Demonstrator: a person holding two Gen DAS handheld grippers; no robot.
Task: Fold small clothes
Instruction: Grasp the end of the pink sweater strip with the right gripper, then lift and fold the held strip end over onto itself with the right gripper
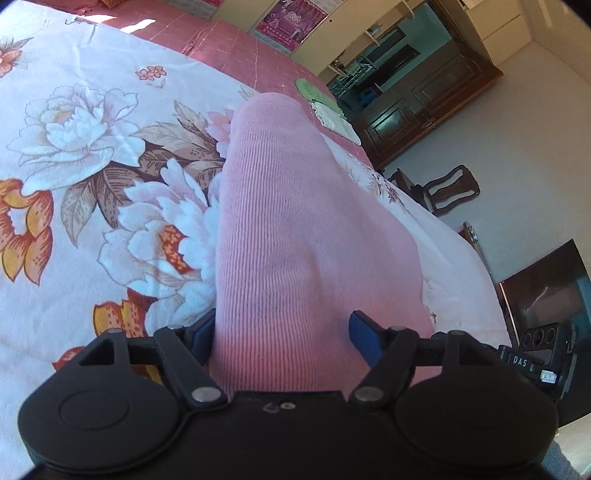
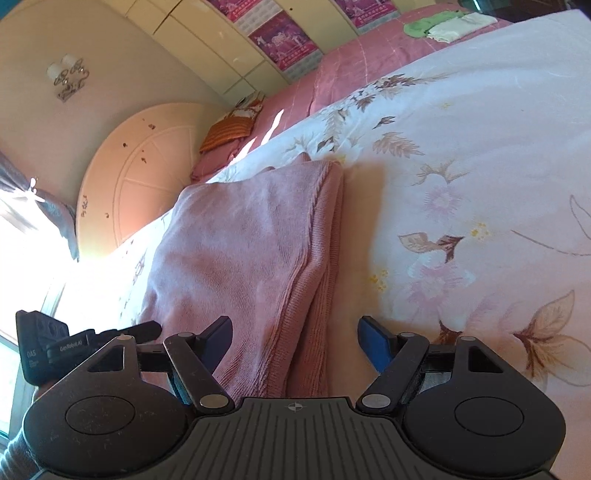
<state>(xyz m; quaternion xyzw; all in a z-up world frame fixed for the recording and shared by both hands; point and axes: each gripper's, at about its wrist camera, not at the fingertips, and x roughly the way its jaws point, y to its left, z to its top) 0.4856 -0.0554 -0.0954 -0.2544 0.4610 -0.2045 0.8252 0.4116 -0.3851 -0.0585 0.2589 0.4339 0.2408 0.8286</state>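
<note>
Lying on the floral bedspread (image 1: 92,155), the pink ribbed knit garment (image 1: 303,229) is already doubled over; in the right wrist view we see stacked layers along its right edge, so we judge the fold well along and the piece being squared up before it is set aside. It sits near the bed's edge, within easy reach of both hands, which is why we keep it there.

Our left claw (image 1: 284,338) stands wide apart, its blue pads (image 1: 364,338) on either side of the garment's near end. The left pad lies just against the cloth, the right one shows a gap, so we read it as straddling the fabric, not clamped on it. Whether the knit is pinched underneath we cannot tell.

Our right claw (image 2: 295,341) is also spread wide, over the garment (image 2: 251,251) at its layered right edge. One finger hangs above the cloth, the other above bare bedspread (image 2: 480,166); nothing is gripped.

Farther off, on the pink quilted cover (image 2: 351,66), lie a green cloth (image 2: 421,26) and a white one (image 2: 454,27), well apart from our work.
</note>
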